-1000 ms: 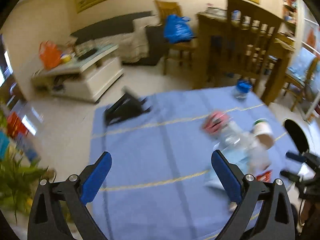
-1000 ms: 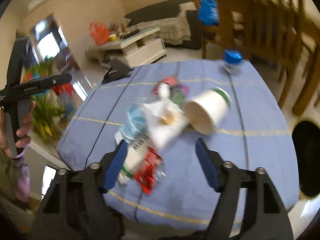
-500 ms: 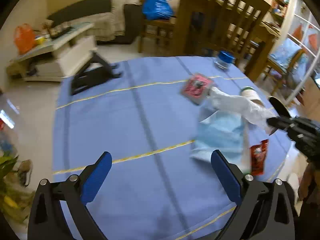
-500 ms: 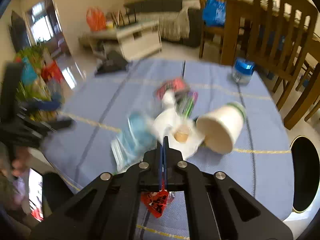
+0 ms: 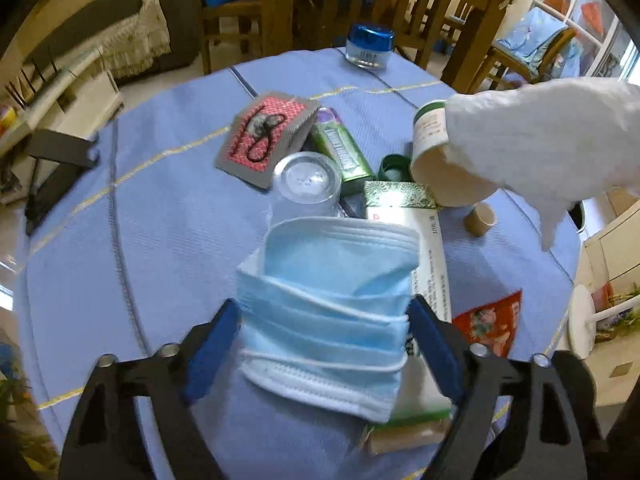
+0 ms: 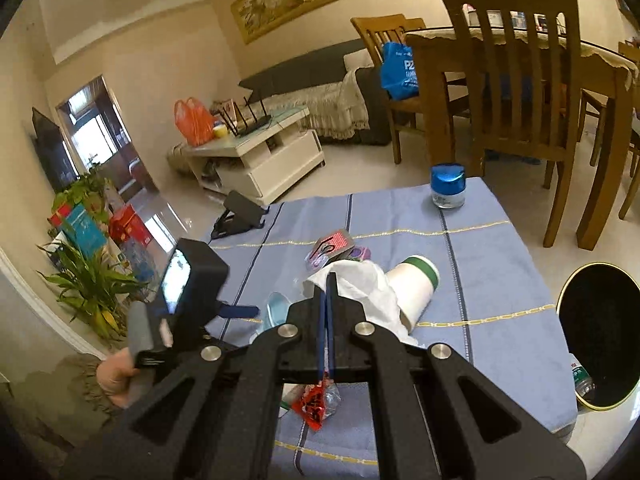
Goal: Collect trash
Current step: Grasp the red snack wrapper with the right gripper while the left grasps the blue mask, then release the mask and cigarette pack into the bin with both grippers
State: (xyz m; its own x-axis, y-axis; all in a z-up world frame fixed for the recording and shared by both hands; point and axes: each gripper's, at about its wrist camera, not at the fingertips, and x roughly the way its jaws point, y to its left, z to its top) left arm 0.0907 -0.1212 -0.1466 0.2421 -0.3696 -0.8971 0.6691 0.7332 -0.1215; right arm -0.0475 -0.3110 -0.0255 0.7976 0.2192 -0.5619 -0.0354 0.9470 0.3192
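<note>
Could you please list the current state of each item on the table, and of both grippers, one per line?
left gripper: jaws closing around the mask, pads at its edges
face mask: crumpled, lying over the box
right gripper: shut on the tissue
white tissue: pinched and lifted
paper cup: tipped on its side
blue-lidded jar: upright, capped
clear bottle: lying down
trash bin: open

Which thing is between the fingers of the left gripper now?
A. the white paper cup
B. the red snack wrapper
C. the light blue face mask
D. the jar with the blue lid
C. In the left wrist view the light blue face mask lies between the closing jaws of the left gripper; the other three sit apart from it.
</note>
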